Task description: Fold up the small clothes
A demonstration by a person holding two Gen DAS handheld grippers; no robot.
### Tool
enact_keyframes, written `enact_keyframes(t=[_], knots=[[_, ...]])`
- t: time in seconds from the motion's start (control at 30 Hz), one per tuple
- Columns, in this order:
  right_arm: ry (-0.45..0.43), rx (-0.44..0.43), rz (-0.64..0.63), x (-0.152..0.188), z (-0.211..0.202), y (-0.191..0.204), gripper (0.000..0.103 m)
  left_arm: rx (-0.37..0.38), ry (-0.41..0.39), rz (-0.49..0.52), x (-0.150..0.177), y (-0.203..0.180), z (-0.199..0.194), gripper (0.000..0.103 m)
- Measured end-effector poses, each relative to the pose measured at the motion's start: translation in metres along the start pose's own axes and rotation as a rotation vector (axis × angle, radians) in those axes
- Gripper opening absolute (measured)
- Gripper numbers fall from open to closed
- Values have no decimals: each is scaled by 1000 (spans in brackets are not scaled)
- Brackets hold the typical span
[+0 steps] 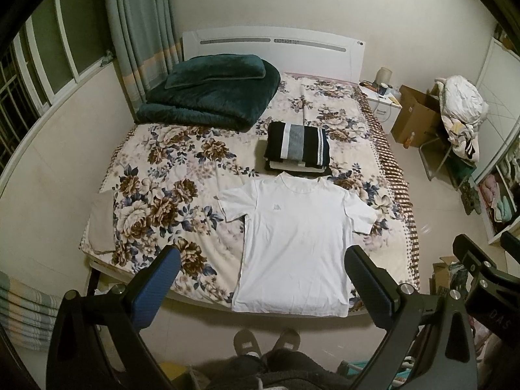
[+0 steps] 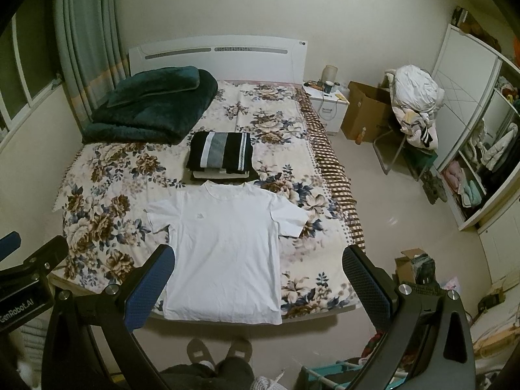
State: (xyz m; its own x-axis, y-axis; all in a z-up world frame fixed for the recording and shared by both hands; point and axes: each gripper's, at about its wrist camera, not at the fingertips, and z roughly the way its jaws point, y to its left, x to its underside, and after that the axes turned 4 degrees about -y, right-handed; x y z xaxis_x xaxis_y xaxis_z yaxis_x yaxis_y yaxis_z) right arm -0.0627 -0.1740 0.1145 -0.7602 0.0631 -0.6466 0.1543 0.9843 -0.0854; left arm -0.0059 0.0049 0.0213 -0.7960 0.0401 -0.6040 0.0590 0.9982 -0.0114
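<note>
I hold my left gripper [image 1: 265, 279] and right gripper [image 2: 260, 278] above the foot of the bed [image 1: 156, 175], both jaws spread wide and empty, so I can judge the first fold. One white T-shirt [image 1: 292, 243] lies flat, front up, hem at the near edge, within easy reach. Just beyond its collar sits one stack of folded clothes [image 1: 297, 148], kept clear of the working space.

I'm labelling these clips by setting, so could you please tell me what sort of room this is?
Almost certainly a home bedroom: a bed with a white headboard, a small nightstand beside it, and an open wardrobe holding clothes along the right wall.
</note>
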Motion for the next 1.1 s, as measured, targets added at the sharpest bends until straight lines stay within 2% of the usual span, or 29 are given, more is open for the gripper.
enact_keyframes(t=[0.5,0.7,0.83,0.97,1.1], knots=[[-1,-5,3,1,-3,2,103,-2,-9,-1,2,0,-2,103],[27,-1,55,-9,11,3,103,-43,-61,8,-16,2,19,103],[73,23,140,-4,71,-7,103,-81,-99,40,-31,4,67,103],[120,100,234,17,165,-36,103,-105,-108,41,-39,5,127,103],[194,144,338,30,263,-80,103,-135,-65,22,-44,-6,200,103]])
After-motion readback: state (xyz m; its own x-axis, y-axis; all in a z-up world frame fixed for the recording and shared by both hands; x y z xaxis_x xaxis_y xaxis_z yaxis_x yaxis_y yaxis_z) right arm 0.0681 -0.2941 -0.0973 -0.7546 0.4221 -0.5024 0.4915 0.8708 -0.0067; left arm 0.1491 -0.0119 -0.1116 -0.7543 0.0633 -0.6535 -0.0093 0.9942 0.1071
